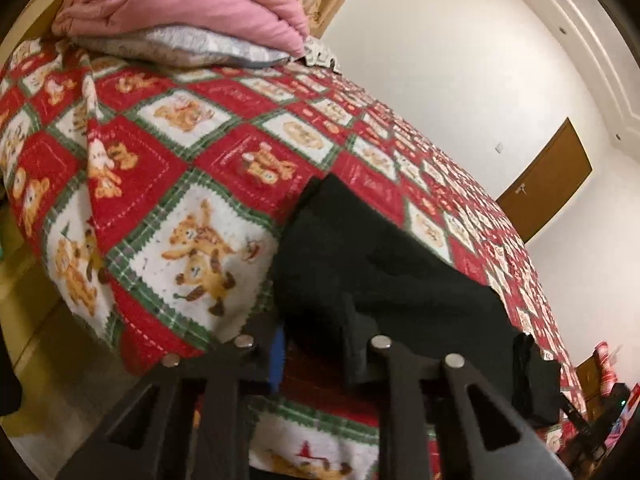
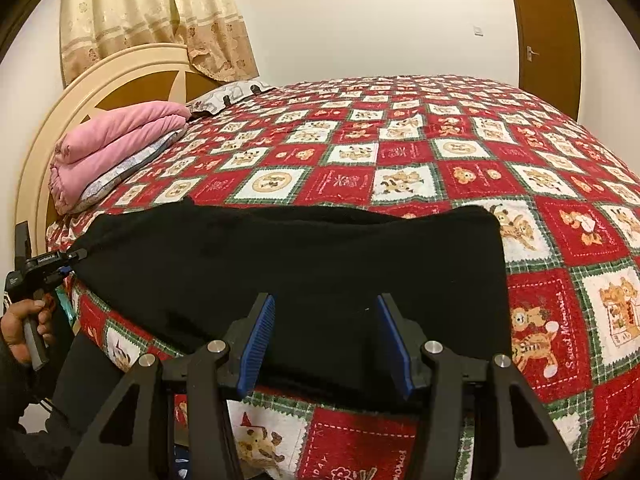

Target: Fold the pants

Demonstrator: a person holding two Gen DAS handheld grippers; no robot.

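Nearest the lens in the right wrist view, the right gripper (image 2: 326, 340) is seen at bottom centre with its blue-padded jaws spread apart and nothing pressed between them; the black pants (image 2: 288, 264) lie just beyond and beneath the pads. The pants are spread flat across the lower middle of that frame, on the near edge of a bed covered by a red, white and green teddy-bear quilt (image 2: 440, 152). At the lower left edge, a hand (image 2: 24, 332) is seen gripping the handle of the left gripper (image 2: 76, 258), whose tip meets the left end of the pants.

Low in the left wrist view, the left gripper's (image 1: 316, 356) jaws are drawn close together on a fold of the black pants (image 1: 360, 264), with one blue pad (image 1: 278, 364) partly visible at the cloth's edge. The pants stretch from bottom centre toward the right.

Farther back, a folded pink blanket (image 2: 116, 148) is stacked on a grey patterned pillow (image 2: 132, 168) at the left, against a cream headboard (image 2: 80, 80). Beyond these, a beige curtain (image 2: 152, 16) is seen at upper left and a brown door (image 2: 548, 36) at upper right.
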